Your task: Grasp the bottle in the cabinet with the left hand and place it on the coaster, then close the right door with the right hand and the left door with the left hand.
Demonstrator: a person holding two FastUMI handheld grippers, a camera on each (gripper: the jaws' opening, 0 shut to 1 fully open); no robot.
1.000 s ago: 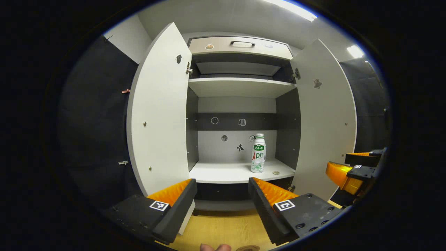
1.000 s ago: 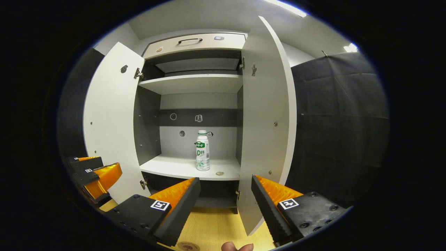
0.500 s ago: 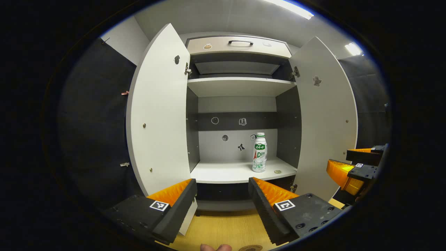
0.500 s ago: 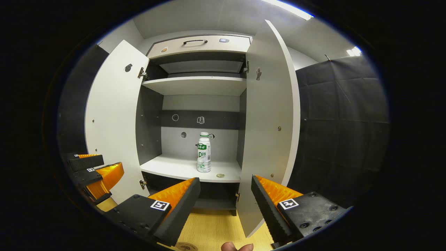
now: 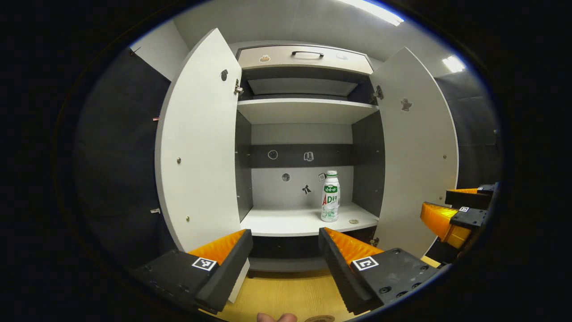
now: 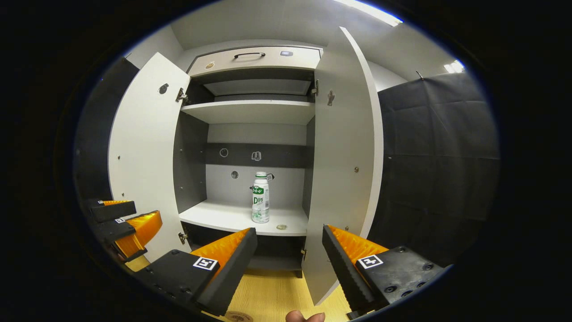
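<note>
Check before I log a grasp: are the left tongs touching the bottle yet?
Apart. In the left gripper view the left tongs stand open in front of the cabinet, while the bottle stands farther back on the shelf.

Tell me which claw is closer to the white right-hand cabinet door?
Right. The right claw faces the front edge of the white cabinet door; the left claw faces the open middle.

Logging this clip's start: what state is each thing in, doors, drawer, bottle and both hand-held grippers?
Left door: open.
Right door: open.
Top drawer: shut.
Bottle: upright on lower shelf, capped, ungrasped.
Left hand-held gripper: open, empty.
Right hand-held gripper: open, empty.
</note>
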